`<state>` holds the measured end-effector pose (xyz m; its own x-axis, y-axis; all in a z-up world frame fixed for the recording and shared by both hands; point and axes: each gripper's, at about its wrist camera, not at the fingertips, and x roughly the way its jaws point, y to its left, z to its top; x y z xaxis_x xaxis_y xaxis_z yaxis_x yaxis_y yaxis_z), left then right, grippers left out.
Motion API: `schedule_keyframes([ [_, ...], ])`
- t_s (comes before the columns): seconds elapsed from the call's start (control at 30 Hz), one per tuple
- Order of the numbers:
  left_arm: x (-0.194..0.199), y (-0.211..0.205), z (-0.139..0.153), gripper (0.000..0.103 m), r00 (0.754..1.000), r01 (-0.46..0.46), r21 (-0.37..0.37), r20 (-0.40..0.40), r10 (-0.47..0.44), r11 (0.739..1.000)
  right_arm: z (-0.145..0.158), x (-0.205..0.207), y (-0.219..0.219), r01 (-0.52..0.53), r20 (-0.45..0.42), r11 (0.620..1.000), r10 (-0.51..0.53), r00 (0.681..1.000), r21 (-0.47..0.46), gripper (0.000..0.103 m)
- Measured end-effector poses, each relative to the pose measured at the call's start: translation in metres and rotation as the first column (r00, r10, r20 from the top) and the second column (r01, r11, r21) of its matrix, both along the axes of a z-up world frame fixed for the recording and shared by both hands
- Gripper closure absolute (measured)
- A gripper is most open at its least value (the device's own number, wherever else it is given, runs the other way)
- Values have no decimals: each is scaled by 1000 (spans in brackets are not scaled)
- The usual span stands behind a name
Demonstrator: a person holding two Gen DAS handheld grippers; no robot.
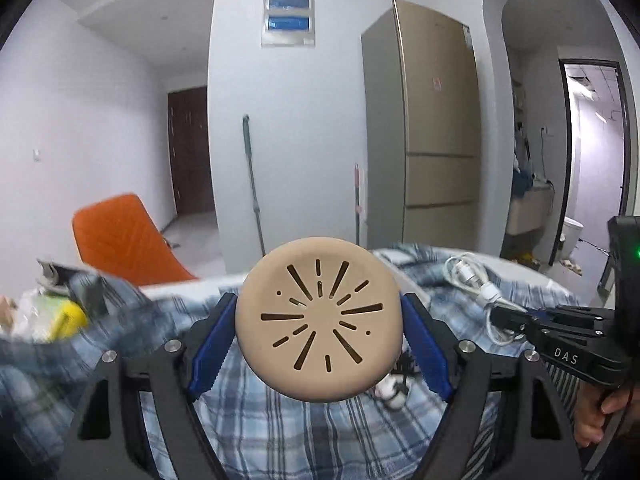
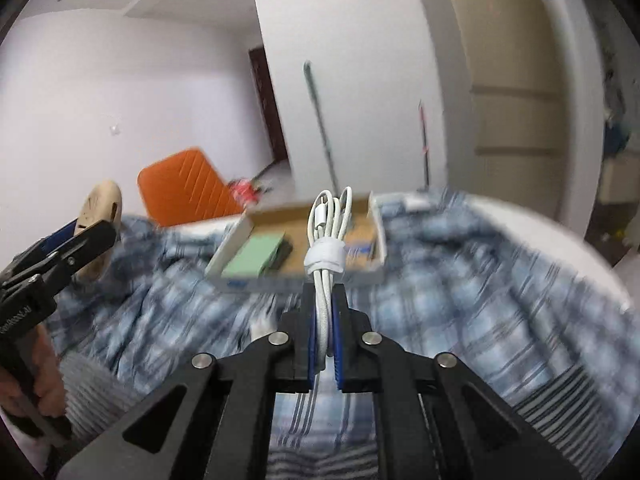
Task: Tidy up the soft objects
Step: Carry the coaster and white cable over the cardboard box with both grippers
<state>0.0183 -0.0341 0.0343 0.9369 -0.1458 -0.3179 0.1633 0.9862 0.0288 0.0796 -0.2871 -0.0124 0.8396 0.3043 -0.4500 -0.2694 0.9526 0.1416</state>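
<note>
My left gripper [image 1: 319,330] is shut on a round beige soft disc [image 1: 318,318] with dark slits, held above a blue plaid cloth [image 1: 280,432]. My right gripper [image 2: 325,320] is shut on a bundled white cable [image 2: 326,248] with a white strap, held above the plaid cloth [image 2: 460,300]. In the left wrist view the right gripper [image 1: 516,318] is at the right, with the cable [image 1: 476,280] in its tips. In the right wrist view the left gripper [image 2: 86,236] and the disc [image 2: 100,216] are at the left.
A shallow cardboard box [image 2: 232,256] holding a green pad [image 2: 256,256] lies on the cloth ahead of the right gripper. An orange chair [image 1: 120,240] stands behind the table. A yellow-green packet [image 1: 60,316] lies at the left. A fridge [image 1: 432,120] and a mop [image 1: 252,180] stand behind.
</note>
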Motion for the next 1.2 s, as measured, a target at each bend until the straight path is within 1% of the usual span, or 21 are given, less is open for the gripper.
schedule_keyframes([
  [0.03,0,0,12,21,1000,1,-6,12,-1,1000,12,-1,1,-5,27,1000,5,1000,-1,97],
  [0.17,9,3,42,21,999,-4,-44,46,6,999,60,5,6,-34,133,999,34,991,-9,97],
  [0.2,11,5,51,21,997,-6,-58,74,10,998,71,8,8,-39,160,999,41,986,-19,97],
  [0.27,16,10,62,21,992,-43,-63,115,50,997,88,14,12,-45,203,999,50,978,-26,97],
  [0.3,20,12,67,21,991,-54,-69,120,62,996,97,19,14,-52,223,998,57,973,-28,97],
  [0.37,32,16,79,21,990,-53,-94,129,65,994,109,30,19,-46,264,998,56,963,-45,97],
  [0.43,45,18,89,21,985,-71,-99,151,85,993,118,45,25,-27,303,998,44,952,-62,97],
  [0.53,66,22,100,21,978,-97,-104,176,114,990,129,68,26,30,346,999,-18,938,-29,97],
  [0.6,80,24,105,20,976,-102,-107,181,120,989,134,83,28,25,352,999,-14,936,-26,97],
  [0.67,96,25,110,20,976,-103,-120,178,123,988,134,95,29,27,353,999,-19,935,-19,97],
  [0.77,120,26,109,21,981,-95,-146,155,117,985,128,108,30,21,332,1000,-13,943,-21,97],
  [0.87,137,21,102,21,986,-96,-127,122,112,987,114,120,30,18,299,999,-9,954,-28,97],
  [1.03,165,15,77,21,994,-98,-92,40,102,991,88,141,33,7,229,999,3,973,-41,97],
  [1.1,175,16,63,21,995,-95,-101,-8,95,990,76,150,36,0,187,999,9,982,-47,97],
  [1.2,194,21,38,21,994,-71,-119,-92,60,990,56,162,37,-2,124,998,11,992,-70,97],
])
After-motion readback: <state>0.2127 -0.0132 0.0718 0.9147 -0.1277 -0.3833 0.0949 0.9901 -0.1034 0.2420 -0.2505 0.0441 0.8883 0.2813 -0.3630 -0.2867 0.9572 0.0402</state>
